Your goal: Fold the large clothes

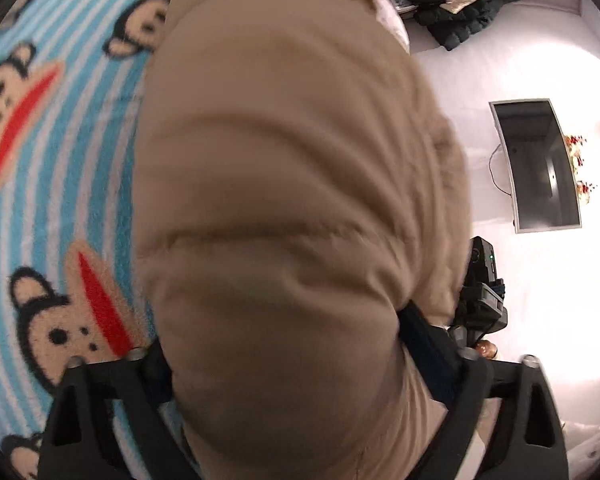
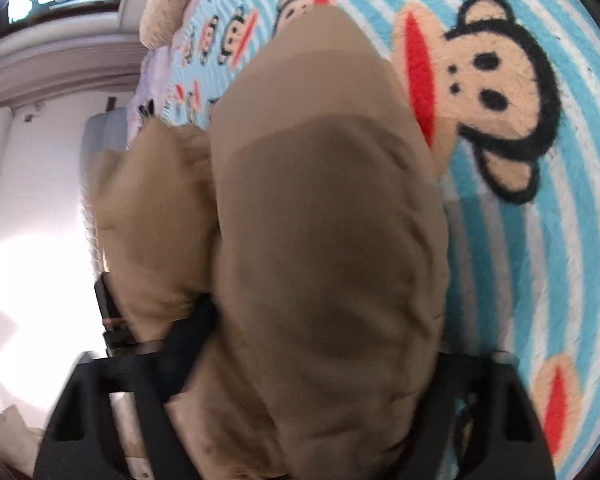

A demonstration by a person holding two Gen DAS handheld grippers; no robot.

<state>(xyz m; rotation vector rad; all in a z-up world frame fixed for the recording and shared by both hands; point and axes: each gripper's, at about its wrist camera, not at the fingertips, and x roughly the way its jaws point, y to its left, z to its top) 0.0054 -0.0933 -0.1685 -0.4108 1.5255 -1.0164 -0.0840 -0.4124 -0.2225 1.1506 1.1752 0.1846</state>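
Observation:
A large beige padded coat (image 1: 292,184) fills both views. It hangs over a blue-and-white striped blanket with monkey faces (image 1: 56,152). My left gripper (image 1: 300,368) is shut on a thick quilted fold of the coat, which bulges out between the black fingers (image 1: 428,356). My right gripper (image 2: 312,360) is shut on another bulky fold of the same coat (image 2: 324,220). The fingertips of both grippers are hidden by the fabric. The other gripper (image 1: 480,296) shows at the right of the left wrist view, close beside the coat.
The blanket (image 2: 540,240) covers a bed. A wall-mounted TV (image 1: 540,164) hangs on a white wall. Dark jackets (image 1: 456,4) are piled at the far end. A beige pillow (image 2: 168,0) lies at the bed's far side.

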